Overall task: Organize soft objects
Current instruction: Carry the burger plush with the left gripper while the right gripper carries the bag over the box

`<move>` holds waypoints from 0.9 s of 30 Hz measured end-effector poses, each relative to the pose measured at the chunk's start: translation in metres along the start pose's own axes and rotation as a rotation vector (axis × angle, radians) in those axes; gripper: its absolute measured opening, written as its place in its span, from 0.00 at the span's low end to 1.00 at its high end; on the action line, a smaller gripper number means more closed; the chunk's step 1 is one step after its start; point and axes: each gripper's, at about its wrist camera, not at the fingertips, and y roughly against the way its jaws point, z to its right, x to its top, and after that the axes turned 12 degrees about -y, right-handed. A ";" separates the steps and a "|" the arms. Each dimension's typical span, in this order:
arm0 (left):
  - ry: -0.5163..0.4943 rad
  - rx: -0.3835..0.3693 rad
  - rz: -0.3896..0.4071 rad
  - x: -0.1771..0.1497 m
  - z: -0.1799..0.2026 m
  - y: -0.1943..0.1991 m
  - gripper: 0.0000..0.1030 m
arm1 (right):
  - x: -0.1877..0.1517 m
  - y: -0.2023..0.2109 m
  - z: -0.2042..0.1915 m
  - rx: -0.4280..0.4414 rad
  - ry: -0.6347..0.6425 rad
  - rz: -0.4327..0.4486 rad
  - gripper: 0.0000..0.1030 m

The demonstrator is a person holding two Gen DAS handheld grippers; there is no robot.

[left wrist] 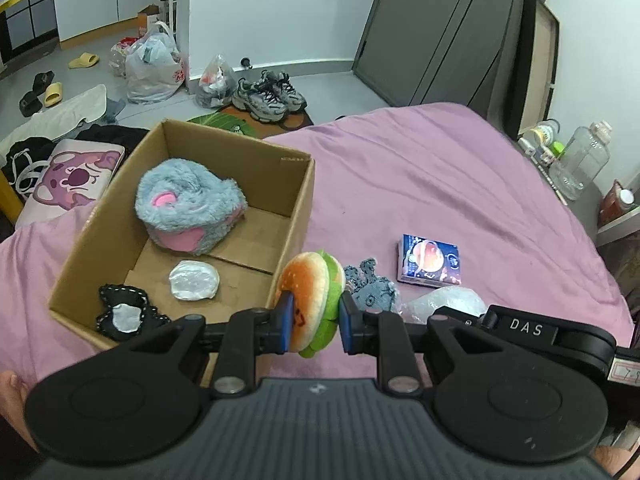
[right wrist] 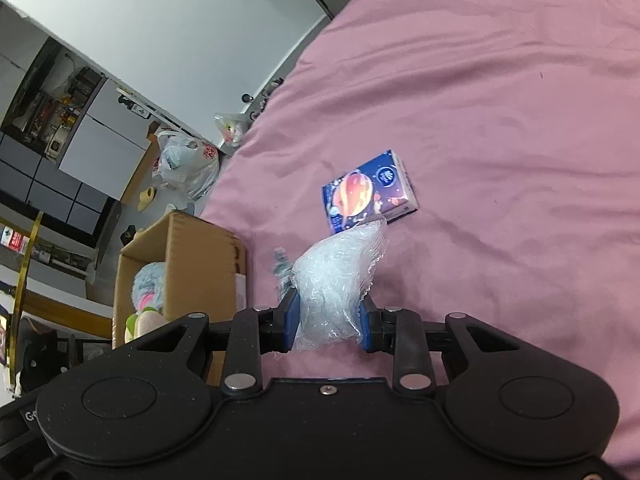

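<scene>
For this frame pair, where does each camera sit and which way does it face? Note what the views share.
Left wrist: sits on the left tongs, looking down and forward over the cardboard box and pink bed; the tongs pinch a plush burger, and a bit of hand shows at the edge.
Right wrist: sits on the right tongs, looking down across the bed, tilted; they pinch a clear plastic wad.
Shared: the box, the bed, the blue packet, the burger, the furry grey plush.

Cardboard box [left wrist: 298,208] wall rises beside open pink bedsheet [left wrist: 460,184].
</scene>
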 end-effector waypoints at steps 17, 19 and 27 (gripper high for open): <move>0.037 -0.059 0.072 -0.015 -0.038 0.051 0.21 | -0.038 0.028 -0.024 0.030 0.043 0.080 0.28; 0.044 -0.060 0.081 -0.016 -0.045 0.056 0.21 | -0.039 0.032 -0.024 0.038 0.043 0.099 0.28; 0.068 -0.048 0.110 -0.025 -0.078 0.071 0.22 | -0.054 0.041 -0.032 0.040 0.070 0.133 0.28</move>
